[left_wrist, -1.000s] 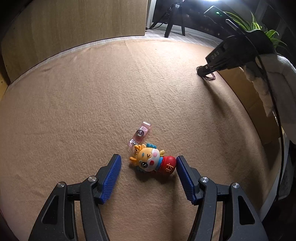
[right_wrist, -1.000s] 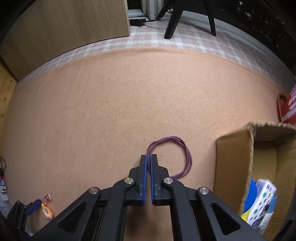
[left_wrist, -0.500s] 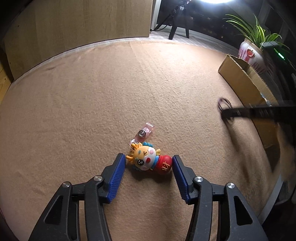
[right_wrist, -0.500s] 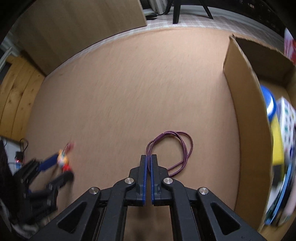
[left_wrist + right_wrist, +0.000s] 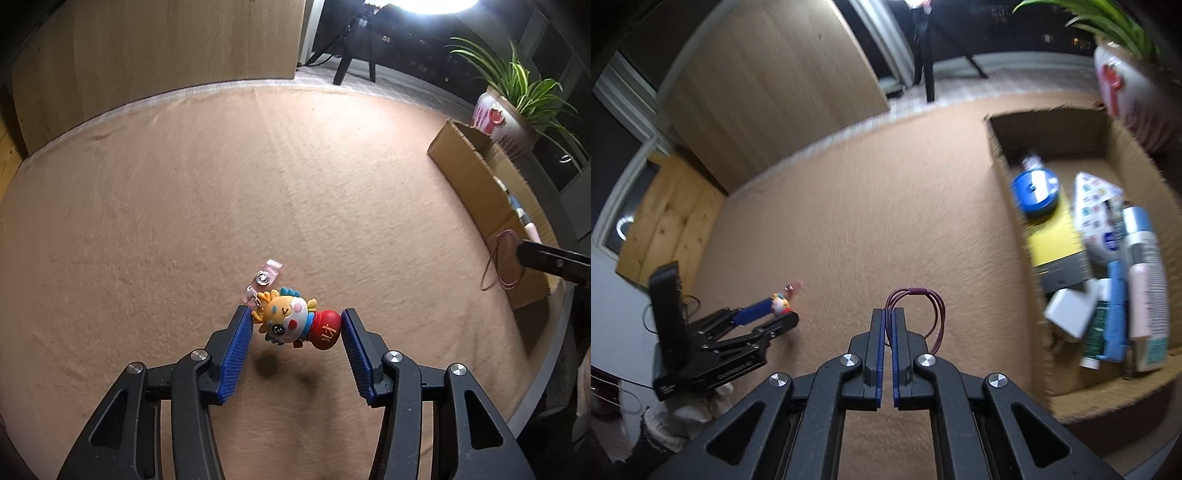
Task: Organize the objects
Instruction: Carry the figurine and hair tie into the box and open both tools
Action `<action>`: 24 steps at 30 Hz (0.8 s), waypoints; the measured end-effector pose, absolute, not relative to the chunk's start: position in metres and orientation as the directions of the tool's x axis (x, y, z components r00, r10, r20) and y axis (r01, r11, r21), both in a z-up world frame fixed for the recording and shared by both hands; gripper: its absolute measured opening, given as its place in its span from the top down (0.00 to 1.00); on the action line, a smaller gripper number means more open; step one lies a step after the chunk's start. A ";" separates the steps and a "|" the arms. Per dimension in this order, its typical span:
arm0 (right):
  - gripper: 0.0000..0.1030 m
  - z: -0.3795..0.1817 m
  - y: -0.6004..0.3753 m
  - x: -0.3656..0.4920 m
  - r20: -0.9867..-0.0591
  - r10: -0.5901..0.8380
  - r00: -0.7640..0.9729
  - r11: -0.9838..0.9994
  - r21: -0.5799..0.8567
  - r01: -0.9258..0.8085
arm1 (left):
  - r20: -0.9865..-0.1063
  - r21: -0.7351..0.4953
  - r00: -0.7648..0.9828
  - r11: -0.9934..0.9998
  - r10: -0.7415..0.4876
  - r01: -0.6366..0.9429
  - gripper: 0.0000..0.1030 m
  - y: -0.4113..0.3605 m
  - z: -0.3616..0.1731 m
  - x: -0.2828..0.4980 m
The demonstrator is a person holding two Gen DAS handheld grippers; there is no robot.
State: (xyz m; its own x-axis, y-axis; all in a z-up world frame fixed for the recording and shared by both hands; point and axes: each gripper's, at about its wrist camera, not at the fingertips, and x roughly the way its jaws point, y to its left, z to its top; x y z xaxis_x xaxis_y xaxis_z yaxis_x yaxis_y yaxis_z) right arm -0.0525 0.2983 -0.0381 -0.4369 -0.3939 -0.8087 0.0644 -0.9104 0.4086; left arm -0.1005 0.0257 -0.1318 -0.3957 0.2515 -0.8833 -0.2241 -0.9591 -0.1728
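Blue ribbed pads of the left claw [image 5: 297, 326] are clamped on a small cartoon figurine keychain with an orange-and-white face and a red pot-shaped body [image 5: 295, 325], one pad at its head, the other against the red base. It hangs clear of the tan felt-covered surface [image 5: 258, 184] with its shadow on the felt just beneath, at 6 o'clock of the toy. A pink translucent strap with a metal snap [image 5: 264, 277] trails off the head toward 11 o'clock.

Over on the right wrist view, the right claw [image 5: 888, 325] is pinched nearly together on a thin purple elastic hair band [image 5: 925, 308], whose loop bulges out toward 1 o'clock of the tips. It looks lifted, though how far off the felt I cannot tell. Out at 3 o'clock sits an open brown cardboard box [image 5: 1015, 206], already holding a round blue tape roll [image 5: 1036, 192], a yellow flat pad [image 5: 1054, 236], a white-and-blue tube [image 5: 1145, 254] and other blurred packs. At 9 o'clock the left claw shows with the toy in its grip. A white-and-red pot with a green spider plant [image 5: 498, 122] stands just beyond the box.
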 end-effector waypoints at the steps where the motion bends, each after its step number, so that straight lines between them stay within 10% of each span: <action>1: 0.97 -0.030 0.302 -0.050 -0.805 -0.392 -0.446 -0.910 0.409 0.061 | -0.880 -0.177 -0.398 -0.957 0.258 -0.227 0.48 0.029 -0.129 -0.101; 24: 0.97 0.008 0.429 -0.016 -0.753 -0.223 -0.619 -0.931 0.353 -0.095 | -0.770 -0.167 -0.468 -0.845 0.434 -0.508 0.49 0.250 -0.034 -0.178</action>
